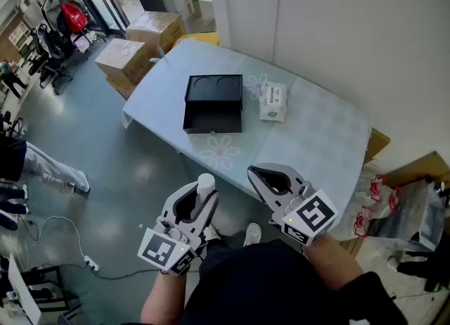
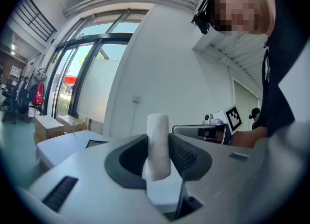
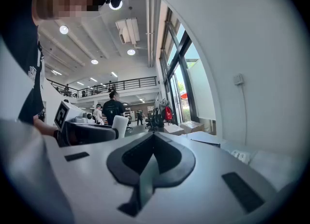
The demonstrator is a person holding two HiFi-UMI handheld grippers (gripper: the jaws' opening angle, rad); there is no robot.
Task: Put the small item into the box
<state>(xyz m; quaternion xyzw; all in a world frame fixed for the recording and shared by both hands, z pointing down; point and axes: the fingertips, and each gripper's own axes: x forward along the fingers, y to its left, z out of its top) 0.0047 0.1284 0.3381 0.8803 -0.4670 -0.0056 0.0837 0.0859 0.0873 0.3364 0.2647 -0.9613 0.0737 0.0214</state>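
Observation:
A small white cylinder (image 1: pixel 206 184) stands upright between the jaws of my left gripper (image 1: pixel 202 200), which is shut on it. In the left gripper view the white cylinder (image 2: pixel 158 145) sticks up past the pads. My right gripper (image 1: pixel 254 173) is beside it to the right, shut with nothing in it; its jaws meet in the right gripper view (image 3: pixel 154 136). Both grippers hang over the floor, short of the table's near edge. The black box (image 1: pixel 213 131) lies open on the pale blue table (image 1: pixel 316 141), its lid folded back.
A pack of wipes (image 1: pixel 272 101) lies just right of the box. Cardboard boxes (image 1: pixel 144 39) stand on the floor beyond the table's far left end. Plastic bags (image 1: pixel 411 211) lie at the right. A person's legs (image 1: pixel 46 169) show at the left edge.

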